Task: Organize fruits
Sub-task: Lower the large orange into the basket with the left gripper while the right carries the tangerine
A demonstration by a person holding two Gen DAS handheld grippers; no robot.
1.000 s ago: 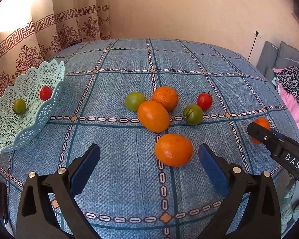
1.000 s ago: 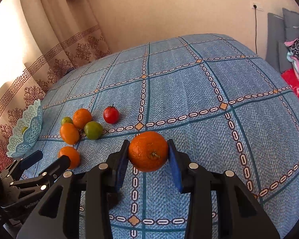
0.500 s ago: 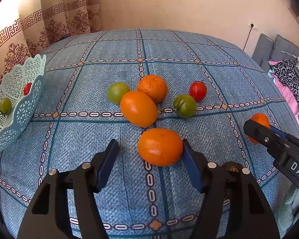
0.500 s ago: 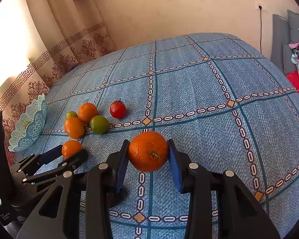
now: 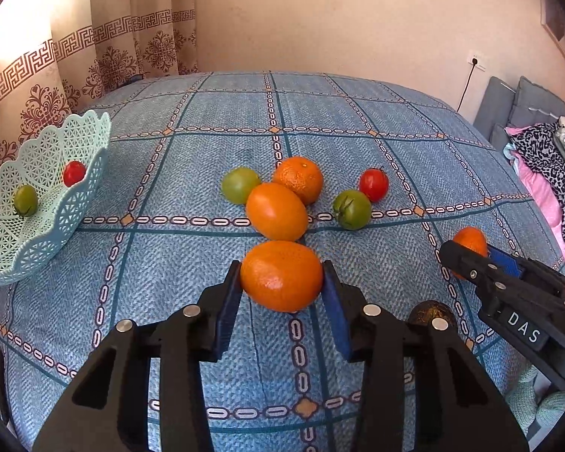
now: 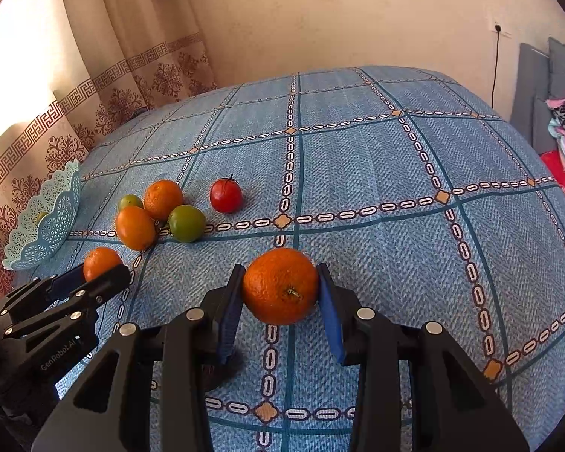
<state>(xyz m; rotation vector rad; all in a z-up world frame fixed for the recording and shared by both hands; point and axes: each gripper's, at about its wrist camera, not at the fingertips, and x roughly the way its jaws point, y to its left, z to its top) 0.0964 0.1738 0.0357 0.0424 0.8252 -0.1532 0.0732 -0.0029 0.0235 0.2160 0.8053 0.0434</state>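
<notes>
Counting from the left: one pale mint-green lattice plastic basket (image 5: 62,222) sits at the left edge of the table, and inside it are two small fruits, a little green tomato (image 5: 25,199) and a little red tomato (image 5: 74,173), lying apart on the basket's floor.

Out on the blue patterned tablecloth (image 5: 192,165) there is a loose cluster of five: a round green tomato (image 5: 240,184), a smooth orange fruit (image 5: 276,211) touching a dimpled orange mandarin (image 5: 298,179) behind it, then a second green tomato with a dark stalk (image 5: 351,209) and a red tomato (image 5: 373,184) just beside it.

That makes four oranges in all, because two are off the cloth cluster. The left claw (image 5: 281,286) is clamped on a glossy orange (image 5: 281,275), blue pads pressed to both its sides, right in front of the cluster. The right claw (image 6: 280,293) grips a rough-skinned orange with its stalk end facing the camera (image 6: 280,285), held over the cloth, well right of the others.

Also on the table, a dark brownish round thing (image 5: 429,310) peeks out behind the left claw; I cannot tell what it is.
</notes>
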